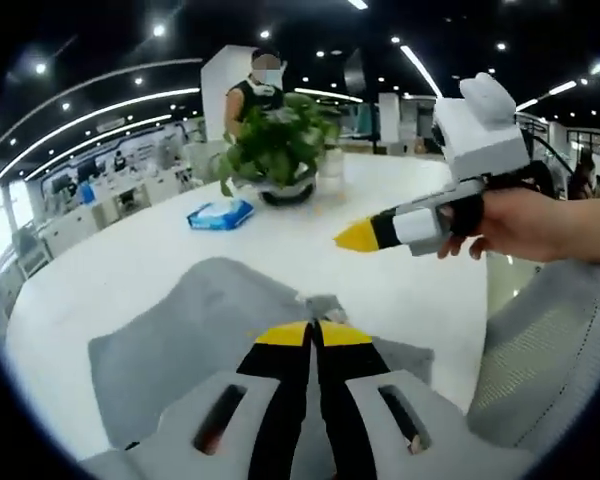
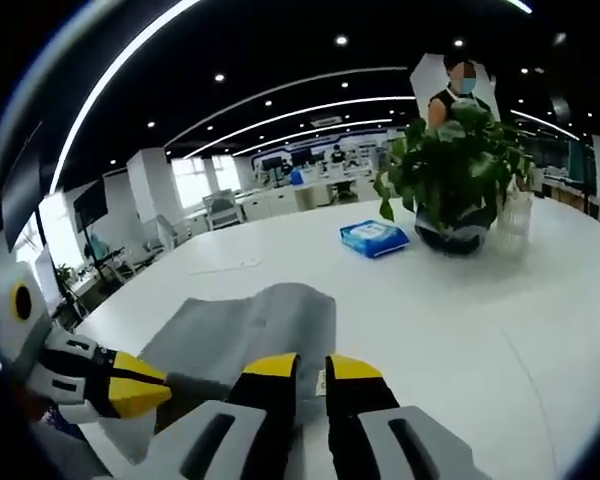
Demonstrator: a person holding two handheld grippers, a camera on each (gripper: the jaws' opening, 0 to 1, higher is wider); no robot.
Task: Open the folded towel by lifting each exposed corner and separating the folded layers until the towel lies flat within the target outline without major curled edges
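The grey cloth towel (image 1: 200,330) lies on the white table (image 1: 280,240) near its edge. The left gripper (image 1: 314,330) pinches a raised towel corner between closed jaws. The right gripper (image 2: 313,368), jaws narrowly parted, hovers over the towel.

White table (image 1: 130,270) carries a grey towel (image 1: 195,320), a blue wipes packet (image 1: 220,213) and a potted plant (image 1: 280,150)
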